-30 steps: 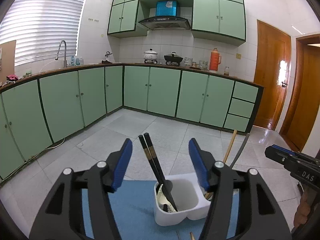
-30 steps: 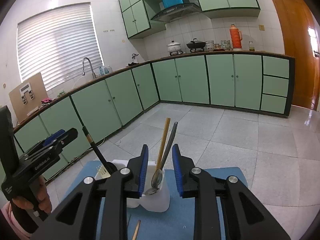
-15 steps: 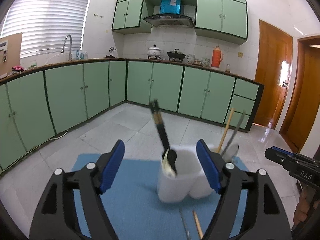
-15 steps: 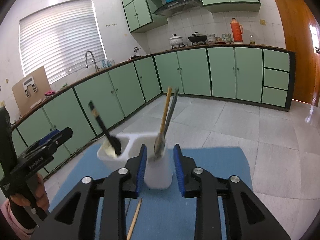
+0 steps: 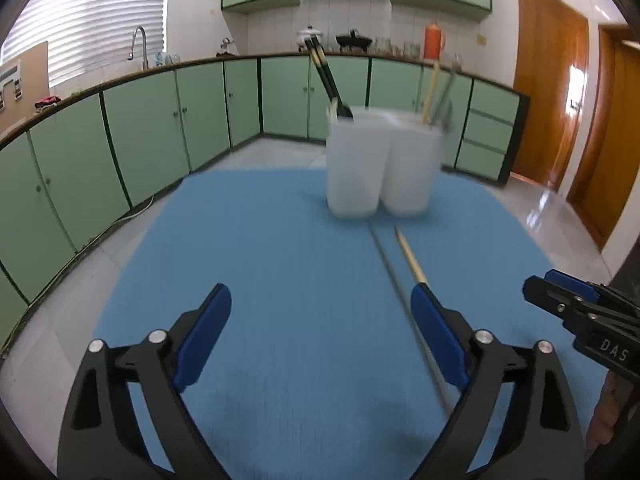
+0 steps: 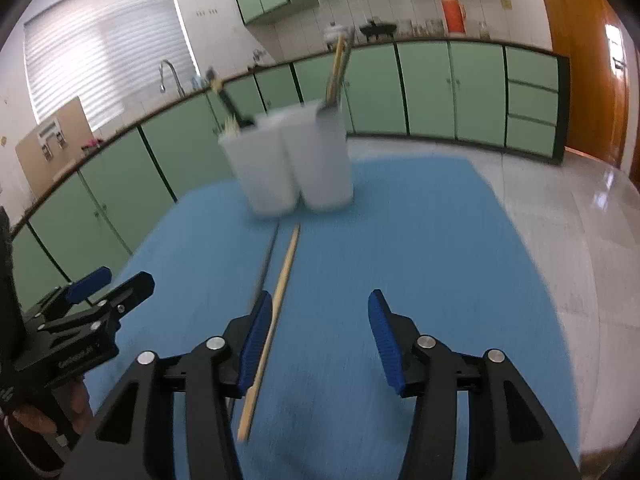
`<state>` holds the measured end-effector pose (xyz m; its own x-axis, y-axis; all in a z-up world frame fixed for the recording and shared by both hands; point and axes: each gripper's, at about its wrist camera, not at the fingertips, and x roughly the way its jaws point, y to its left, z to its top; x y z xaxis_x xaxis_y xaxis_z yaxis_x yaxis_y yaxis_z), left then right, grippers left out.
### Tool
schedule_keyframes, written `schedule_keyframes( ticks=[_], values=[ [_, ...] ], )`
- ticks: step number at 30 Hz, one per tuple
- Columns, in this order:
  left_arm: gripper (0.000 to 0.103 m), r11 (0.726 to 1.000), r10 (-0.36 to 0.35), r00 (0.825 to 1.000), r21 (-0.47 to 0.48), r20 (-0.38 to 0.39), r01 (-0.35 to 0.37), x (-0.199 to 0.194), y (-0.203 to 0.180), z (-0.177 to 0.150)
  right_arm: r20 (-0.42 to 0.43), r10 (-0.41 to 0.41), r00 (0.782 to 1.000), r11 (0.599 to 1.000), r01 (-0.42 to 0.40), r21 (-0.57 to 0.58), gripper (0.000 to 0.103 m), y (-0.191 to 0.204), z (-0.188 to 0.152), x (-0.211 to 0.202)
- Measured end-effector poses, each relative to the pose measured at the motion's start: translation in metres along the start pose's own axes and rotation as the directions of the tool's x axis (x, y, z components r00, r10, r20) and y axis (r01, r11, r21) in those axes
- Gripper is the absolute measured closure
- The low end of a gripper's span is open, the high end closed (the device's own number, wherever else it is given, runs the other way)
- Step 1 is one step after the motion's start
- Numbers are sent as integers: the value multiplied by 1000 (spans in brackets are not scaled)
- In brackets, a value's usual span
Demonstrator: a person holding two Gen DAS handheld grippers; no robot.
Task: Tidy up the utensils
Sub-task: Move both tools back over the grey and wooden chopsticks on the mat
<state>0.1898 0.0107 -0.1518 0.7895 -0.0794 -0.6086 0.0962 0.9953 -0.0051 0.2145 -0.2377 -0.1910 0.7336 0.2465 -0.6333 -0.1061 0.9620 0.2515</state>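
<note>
A white two-cup utensil holder (image 5: 380,168) (image 6: 288,164) stands at the far end of a blue mat (image 5: 260,248) (image 6: 440,240). Black chopsticks (image 5: 325,76) lean out of its left cup; a wooden chopstick (image 5: 431,80) and a metal utensil (image 5: 449,84) stand in the right one. A loose wooden chopstick (image 5: 409,258) (image 6: 282,288) and a thin metal utensil (image 5: 390,270) (image 6: 267,258) lie on the mat. My left gripper (image 5: 318,300) hovers low, jaws opening, nothing between them. My right gripper (image 6: 320,300) is also opening; the loose chopstick lies beneath it, by its left finger, ungripped.
Green kitchen cabinets and a tiled floor surround the mat. Each gripper shows in the other's view: the right gripper (image 5: 568,308) at the right edge, the left gripper (image 6: 104,296) at the left, with a person's hand below. Wooden doors stand at the right.
Both grippers have dropped low over the mat and drawn back from the holder, and both jaws have widened. The loose chopstick and metal utensil on the mat now show at length.
</note>
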Motion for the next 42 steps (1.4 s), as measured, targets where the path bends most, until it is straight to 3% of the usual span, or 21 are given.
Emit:
schedule_keyframes(
  ticks=[8,12,14,16,25,42],
  values=[
    [13,999,24,995,27,-98,-22,-13,2,-45,-68,-15,998,1000,13,-25,54,20,-45,-10],
    [14,1000,23,992,24,-123,-20,-17,-1,-57,-80,-1,997,999,-2,-41,64,29,-54,-15],
    [25,1000,18,990,22,-141,-15,-16,-1,-61,-78,-1,997,998,-3,-59,66,36,-60,-18],
    [27,1000,12,987,15,-158,-10,-14,-1,-63,-82,13,997,997,-18,-68,72,41,-65,-20],
    [27,1000,8,985,5,-173,-7,-11,0,-68,-120,18,993,995,-30,-100,91,57,-76,-8],
    [27,1000,-5,983,-3,-183,4,-4,-4,-64,-112,-2,994,995,-10,-104,96,58,-77,1]
  ],
)
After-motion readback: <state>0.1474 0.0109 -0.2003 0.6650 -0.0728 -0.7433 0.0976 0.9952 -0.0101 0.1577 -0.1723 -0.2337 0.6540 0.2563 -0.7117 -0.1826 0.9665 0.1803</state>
